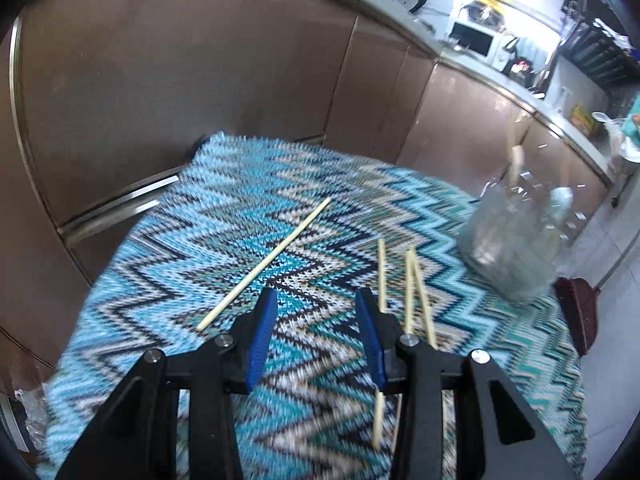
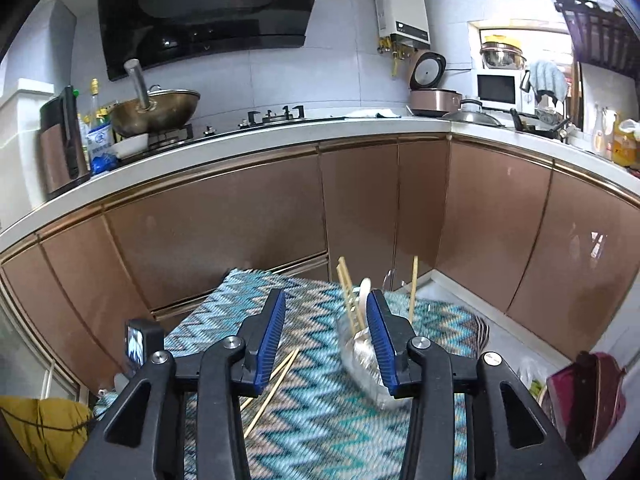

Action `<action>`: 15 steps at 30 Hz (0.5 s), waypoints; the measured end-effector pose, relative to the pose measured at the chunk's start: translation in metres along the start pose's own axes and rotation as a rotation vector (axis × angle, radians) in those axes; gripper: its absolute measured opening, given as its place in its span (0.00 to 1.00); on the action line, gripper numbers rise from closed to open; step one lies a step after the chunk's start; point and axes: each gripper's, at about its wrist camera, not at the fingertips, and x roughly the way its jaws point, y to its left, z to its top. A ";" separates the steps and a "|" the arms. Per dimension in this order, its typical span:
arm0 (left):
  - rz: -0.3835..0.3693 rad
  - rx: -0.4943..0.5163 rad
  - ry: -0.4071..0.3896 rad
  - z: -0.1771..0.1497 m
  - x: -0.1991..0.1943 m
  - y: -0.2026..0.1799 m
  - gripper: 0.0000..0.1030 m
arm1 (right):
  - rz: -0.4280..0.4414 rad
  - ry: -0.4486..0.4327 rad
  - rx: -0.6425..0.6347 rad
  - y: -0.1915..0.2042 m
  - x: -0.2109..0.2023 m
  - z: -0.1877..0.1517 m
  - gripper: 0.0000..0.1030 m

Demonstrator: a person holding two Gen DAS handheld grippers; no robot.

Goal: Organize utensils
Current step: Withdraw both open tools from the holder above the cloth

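Several wooden chopsticks lie on a blue zigzag tablecloth [image 1: 240,208]. One chopstick [image 1: 266,262] lies diagonally, ahead-left of my left gripper [image 1: 316,308], which is open and empty above the cloth. Three more chopsticks [image 1: 412,284] lie just right of its right finger. A clear glass holder [image 1: 508,240] at the right holds chopsticks and a pale spoon. In the right wrist view the holder [image 2: 360,344] stands by the right finger of my open, empty right gripper [image 2: 326,308]. Two chopsticks [image 2: 276,380] lie on the cloth [image 2: 320,420] below.
Brown cabinet doors [image 2: 224,232] stand close behind the table. A white counter [image 2: 240,144] carries a wok, hob, rice cooker and microwave. A red dustpan [image 2: 588,392] sits on the floor at right. A yellow bag [image 2: 40,428] is at lower left.
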 end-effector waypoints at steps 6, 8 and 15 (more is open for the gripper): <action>0.008 0.037 -0.071 -0.005 -0.078 0.008 0.38 | -0.013 -0.028 0.009 0.028 -0.041 -0.031 0.55; 0.017 0.052 -0.094 -0.009 -0.101 0.009 0.38 | -0.012 -0.034 0.014 0.037 -0.050 -0.042 0.60; 0.049 0.084 -0.202 -0.025 -0.183 0.015 0.51 | -0.010 -0.049 0.030 0.071 -0.069 -0.074 0.81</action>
